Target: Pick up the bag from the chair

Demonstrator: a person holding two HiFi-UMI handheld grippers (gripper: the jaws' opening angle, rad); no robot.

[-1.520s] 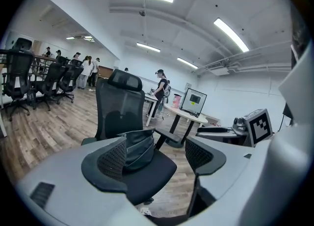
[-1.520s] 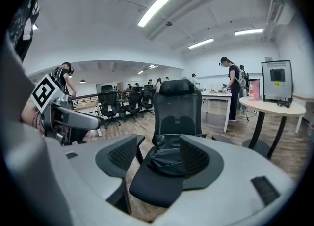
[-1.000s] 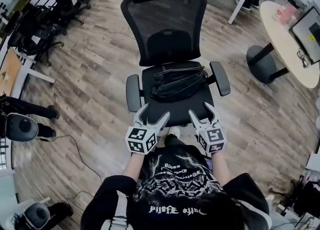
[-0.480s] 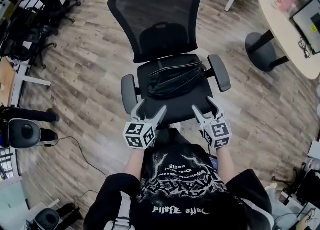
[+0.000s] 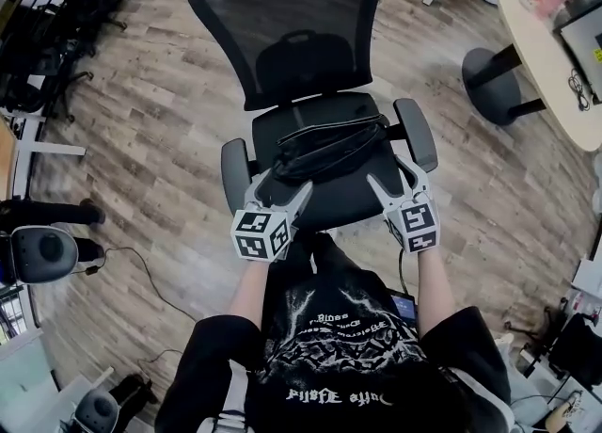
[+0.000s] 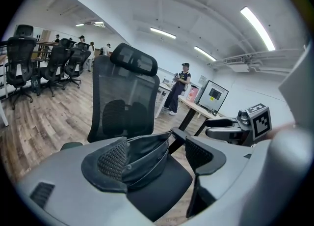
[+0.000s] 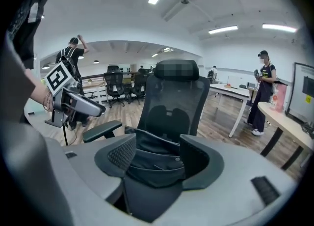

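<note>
A black bag (image 5: 324, 150) lies flat on the seat of a black mesh office chair (image 5: 292, 40). My left gripper (image 5: 279, 188) hovers open over the seat's front left, its tips at the bag's near left edge. Open too, my right gripper (image 5: 393, 177) is over the seat's front right, beside the right armrest (image 5: 415, 134). In the left gripper view the bag (image 6: 142, 157) shows between the spread fingers, with the other gripper (image 6: 235, 129) at right. The right gripper view has the bag (image 7: 156, 163) behind its open fingers (image 7: 121, 156).
A round white table (image 5: 546, 55) with a monitor stands at the right. More office chairs (image 5: 56, 8) crowd the upper left. Cables and camera gear (image 5: 38, 252) lie on the wood floor at left. People stand in the background (image 6: 180, 92).
Both grippers have moved forward from in front of the seat to above its front edge, closer to the bag. Both stayed open.
</note>
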